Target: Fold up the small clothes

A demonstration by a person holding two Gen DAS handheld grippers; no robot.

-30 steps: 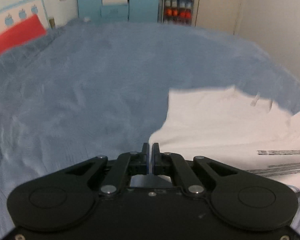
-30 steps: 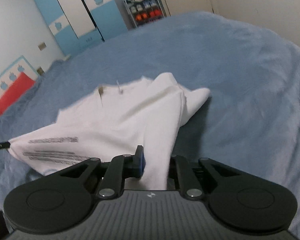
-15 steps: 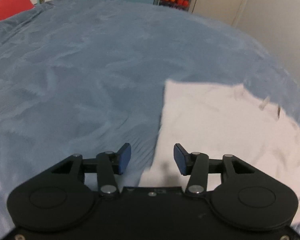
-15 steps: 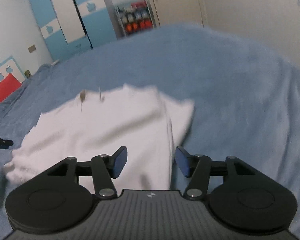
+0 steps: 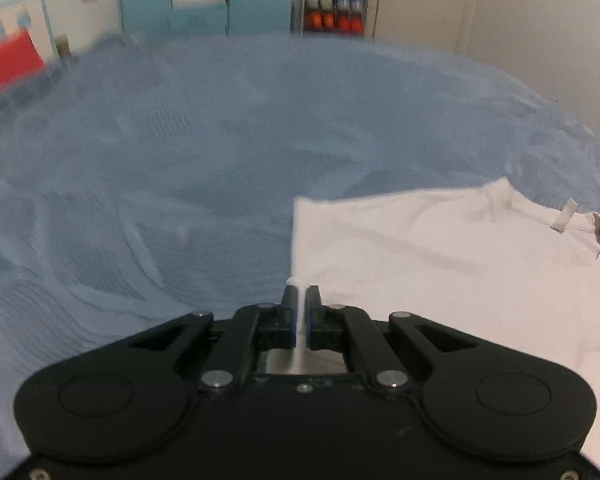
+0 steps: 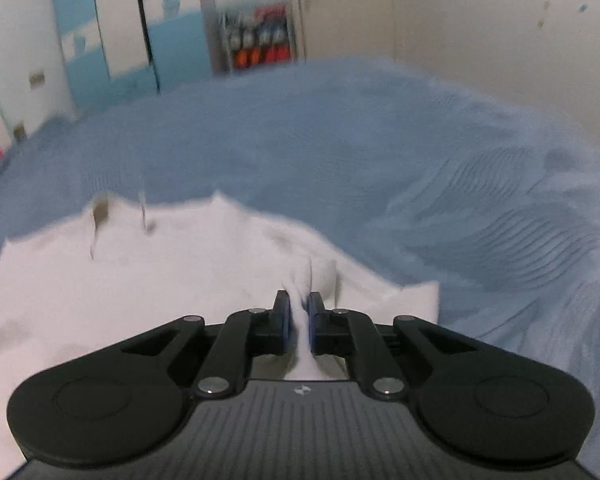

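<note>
Reclosed since earlier: both jaws pinching shirt edges | blanket beyond bare

Shelf items — blurred, unidentifiable

The right gripper, black with blue pads, has its jaws pinched on a bunched ridge of the white cotton garment, the cloth rising up between the pads. The garment spreads left of the jaws and a little to their right, its neck opening with a small brown label ahead and to the left. It lies on a blue fleecy bed cover reaching ahead and right. Far ahead stand blue-and-white wardrobe doors and a blurred shelf of coloured items.
</note>
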